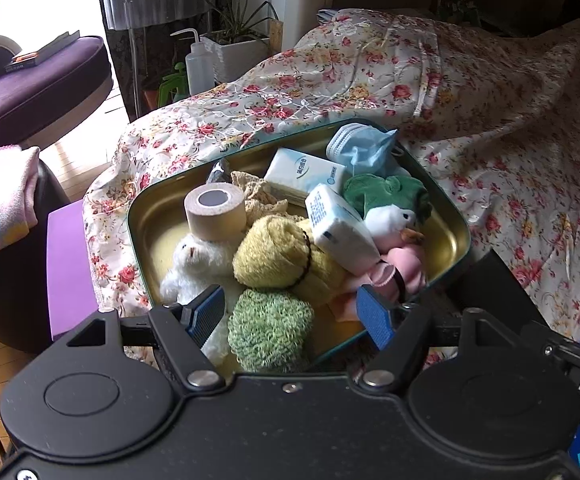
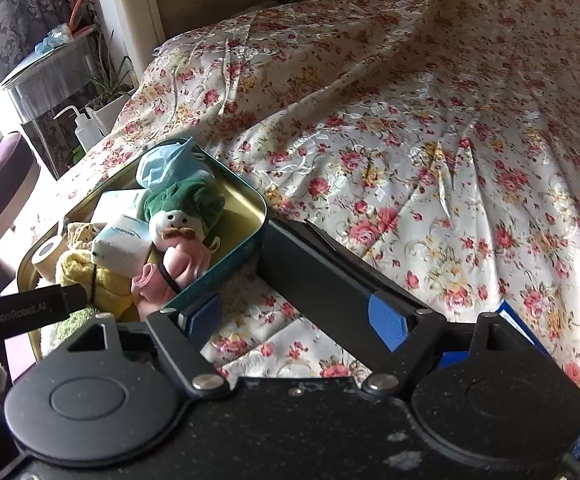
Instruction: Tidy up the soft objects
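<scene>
The left gripper [image 1: 291, 312] is hovering with jaws spread wide around a green knitted ball [image 1: 270, 330], probably to lift it. At twelve o'clock, soft toys are crowding the tin [image 1: 455, 236]. The right gripper [image 2: 295, 320] is waiting open, empty, over the floral bedspread [image 2: 429, 140].

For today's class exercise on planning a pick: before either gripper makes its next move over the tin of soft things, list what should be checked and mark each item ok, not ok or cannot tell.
1. Left gripper open: ok, jaws apart.
2. Left gripper holds nothing: ok; the green knitted ball lies between its fingers, ungripped.
3. Right gripper open and holding nothing: ok, only the bedspread shows between its fingers.
4. Tin flat on the bed: ok.
5. Things inside the rim: ok, though the tissue pack leans on the pile.
6. Ball free of the yellow towel: cannot tell, they touch.
</scene>
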`<state>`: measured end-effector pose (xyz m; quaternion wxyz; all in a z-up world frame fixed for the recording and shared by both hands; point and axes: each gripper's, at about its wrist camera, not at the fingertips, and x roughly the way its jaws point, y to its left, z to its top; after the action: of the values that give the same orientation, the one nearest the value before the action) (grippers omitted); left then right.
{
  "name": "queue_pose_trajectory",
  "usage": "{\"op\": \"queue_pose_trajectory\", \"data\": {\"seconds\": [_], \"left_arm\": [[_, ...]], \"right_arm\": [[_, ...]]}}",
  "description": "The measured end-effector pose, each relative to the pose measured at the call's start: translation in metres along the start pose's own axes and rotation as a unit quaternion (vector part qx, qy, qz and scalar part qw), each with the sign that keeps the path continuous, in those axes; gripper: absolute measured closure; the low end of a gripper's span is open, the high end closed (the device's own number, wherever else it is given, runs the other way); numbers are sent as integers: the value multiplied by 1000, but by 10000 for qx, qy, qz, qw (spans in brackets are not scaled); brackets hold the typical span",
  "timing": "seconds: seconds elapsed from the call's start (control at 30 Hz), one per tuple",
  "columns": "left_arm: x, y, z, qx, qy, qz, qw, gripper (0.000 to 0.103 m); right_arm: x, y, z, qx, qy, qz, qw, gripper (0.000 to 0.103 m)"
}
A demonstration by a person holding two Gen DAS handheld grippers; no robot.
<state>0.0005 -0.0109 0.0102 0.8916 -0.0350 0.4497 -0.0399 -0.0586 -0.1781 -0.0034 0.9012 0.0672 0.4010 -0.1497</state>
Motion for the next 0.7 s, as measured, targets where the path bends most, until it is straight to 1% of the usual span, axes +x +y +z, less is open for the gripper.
{"op": "queue_pose_trajectory", "data": {"seconds": [0.1,0.2,0.3,0.47,0.5,0.57,0.7], "left_arm": [[-6,1,-4,-33,-98,8,9999,34],[-12,2,-8,-73,-177,-1,9998,34],[-14,2,-12,-105,-188,-28,9998,34],[-19,1,-19,-135,-293,140,9994,33],[-20,0,-20,-115,-306,137,9994,33],[-21,0,-20,-84,-314,98,9994,24],[-21,-1,-20,-57,-347,188,9992,24]], "right_arm": [[-3,-3,-3,88,17,49,9999,22],[-6,-5,-5,121,13,-2,9999,22],[-7,-5,-7,91,30,-103,9999,18],[-7,-3,-12,72,43,-170,9998,17],[-7,-3,-13,78,57,-153,9998,17],[-5,-4,-14,100,90,-126,9998,17],[-2,-5,-17,116,132,-149,9997,17]]}}
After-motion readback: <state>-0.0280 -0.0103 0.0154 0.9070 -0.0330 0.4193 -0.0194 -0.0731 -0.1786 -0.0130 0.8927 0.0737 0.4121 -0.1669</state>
